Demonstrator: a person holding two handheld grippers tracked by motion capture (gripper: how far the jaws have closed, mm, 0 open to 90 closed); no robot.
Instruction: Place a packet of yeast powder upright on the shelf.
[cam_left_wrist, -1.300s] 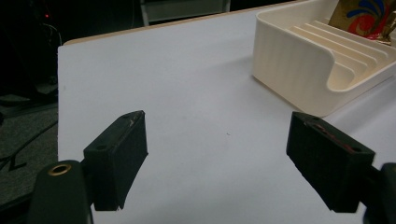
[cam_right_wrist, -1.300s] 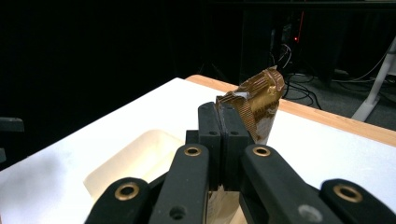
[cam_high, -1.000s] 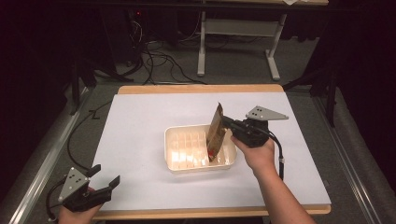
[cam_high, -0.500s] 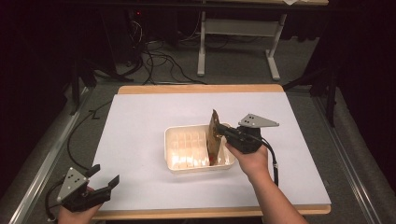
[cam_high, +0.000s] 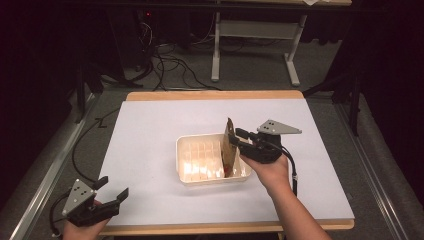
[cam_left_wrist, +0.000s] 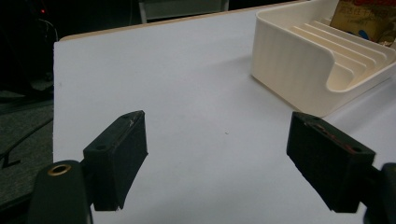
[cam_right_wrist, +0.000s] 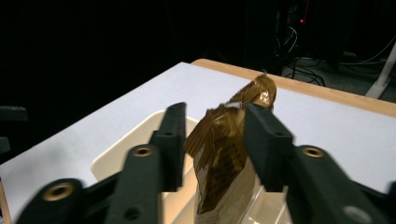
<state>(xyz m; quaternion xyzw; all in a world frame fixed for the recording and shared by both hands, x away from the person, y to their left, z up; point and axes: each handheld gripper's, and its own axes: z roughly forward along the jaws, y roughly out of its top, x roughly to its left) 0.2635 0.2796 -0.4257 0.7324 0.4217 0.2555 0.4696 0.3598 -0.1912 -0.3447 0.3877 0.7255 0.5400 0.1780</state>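
A brown foil snack bag (cam_high: 229, 145) stands upright in the right end of a cream slotted rack (cam_high: 200, 161) at the table's middle. My right gripper (cam_high: 236, 138) is at the bag's top. Its jaws have just been opening, and the bag (cam_right_wrist: 224, 158) still stands between them. In the right gripper view the left jaw is clear of the bag and the right jaw lies against it, so this gripper (cam_right_wrist: 215, 113) is open. My left gripper (cam_high: 113, 188) is open and holds nothing at the table's front left corner. Its own view (cam_left_wrist: 233, 140) shows the rack (cam_left_wrist: 289, 65) and a bit of the bag (cam_left_wrist: 359, 16).
The white tabletop (cam_high: 150, 130) has a wooden rim at its far edge. Beyond it on the dark floor are cables and a grey desk frame (cam_high: 255, 30). A metal rail (cam_high: 45, 175) runs along the table's left side.
The right hand brought the bag slightly down and left into the rack, and its jaws have parted from the bag. The left gripper has stayed put.
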